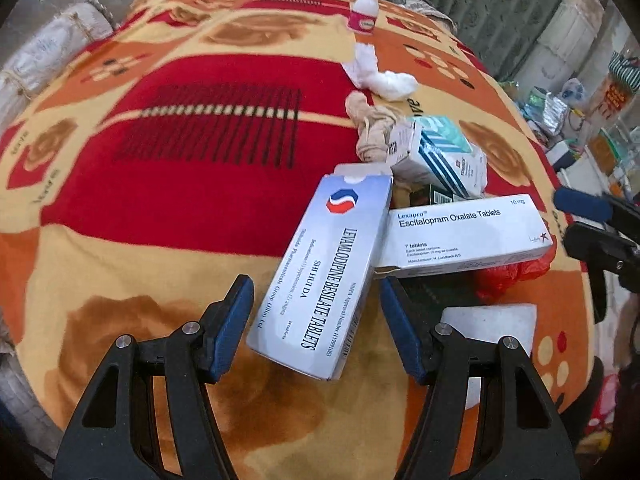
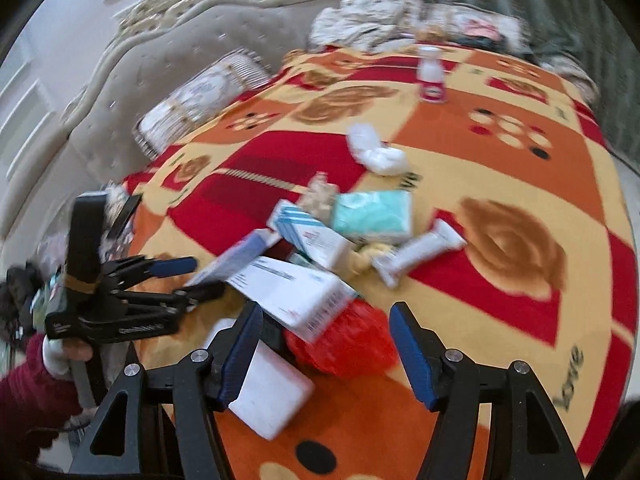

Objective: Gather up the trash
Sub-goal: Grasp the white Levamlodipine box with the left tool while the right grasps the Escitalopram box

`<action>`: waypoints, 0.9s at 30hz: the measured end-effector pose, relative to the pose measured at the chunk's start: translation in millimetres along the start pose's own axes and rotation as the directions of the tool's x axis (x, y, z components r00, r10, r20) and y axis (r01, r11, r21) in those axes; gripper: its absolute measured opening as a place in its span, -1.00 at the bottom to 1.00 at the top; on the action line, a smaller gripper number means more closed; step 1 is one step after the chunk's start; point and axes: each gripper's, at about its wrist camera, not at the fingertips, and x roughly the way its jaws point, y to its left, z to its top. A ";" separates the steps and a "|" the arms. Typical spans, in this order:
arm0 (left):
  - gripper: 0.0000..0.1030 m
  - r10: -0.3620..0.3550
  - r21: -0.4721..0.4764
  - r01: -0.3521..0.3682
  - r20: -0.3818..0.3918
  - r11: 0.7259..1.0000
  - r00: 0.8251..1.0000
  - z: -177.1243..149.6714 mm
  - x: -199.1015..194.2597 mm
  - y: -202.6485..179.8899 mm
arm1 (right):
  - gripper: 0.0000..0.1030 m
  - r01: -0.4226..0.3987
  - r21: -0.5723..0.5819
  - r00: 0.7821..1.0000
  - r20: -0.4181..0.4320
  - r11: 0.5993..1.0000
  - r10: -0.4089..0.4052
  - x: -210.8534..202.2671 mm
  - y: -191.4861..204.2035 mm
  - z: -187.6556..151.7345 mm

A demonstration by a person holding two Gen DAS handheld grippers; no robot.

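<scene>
A pile of trash lies on a bed with a red, orange and yellow blanket point(image 1: 192, 184). In the left wrist view my left gripper point(image 1: 316, 320) is open, its fingers either side of the near end of a blue-white Levamlodipine box point(image 1: 324, 276). A white Lexapro box point(image 1: 464, 232) lies across it, over a red plastic bag point(image 1: 516, 276). My right gripper point(image 2: 326, 344) is open around the red bag point(image 2: 348, 340). The right gripper shows at the right edge of the left view point(image 1: 576, 220).
More trash lies beyond: a teal-striped box point(image 1: 436, 152), a beige rag point(image 1: 372, 128), white tissue point(image 1: 384, 76), a small white bottle point(image 1: 364, 12), a white tube point(image 2: 420, 252) and a white flat box point(image 2: 268, 396). Pillows point(image 2: 200, 100) and a headboard point(image 2: 132, 48) stand at the left.
</scene>
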 end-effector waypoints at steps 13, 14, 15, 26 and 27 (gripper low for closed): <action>-0.08 0.043 -0.007 -0.043 0.061 0.999 0.997 -6.8 -30.4 21.2 | 0.24 -0.084 -0.337 0.978 -0.207 0.938 0.013 70.8 44.3 30.9; -0.08 0.049 -0.008 -0.049 0.055 0.999 0.997 -7.8 -29.0 21.5 | 0.24 -0.082 -0.342 0.975 -0.220 0.936 0.005 77.2 44.2 28.3; -0.08 0.049 -0.010 -0.048 0.048 0.999 0.998 -9.2 -27.3 21.7 | 0.24 -0.077 -0.342 0.974 -0.224 0.937 -0.002 80.9 43.7 27.4; -0.05 0.029 -0.049 -0.026 0.053 0.998 0.998 -13.5 -16.5 15.4 | -0.60 -0.040 -0.231 0.997 -0.075 0.972 0.024 32.2 15.8 12.7; -0.04 0.038 -0.044 -0.036 0.054 0.998 0.998 -12.3 -15.6 13.7 | -0.60 -0.026 -0.197 0.999 -0.051 0.980 0.017 21.4 6.9 8.4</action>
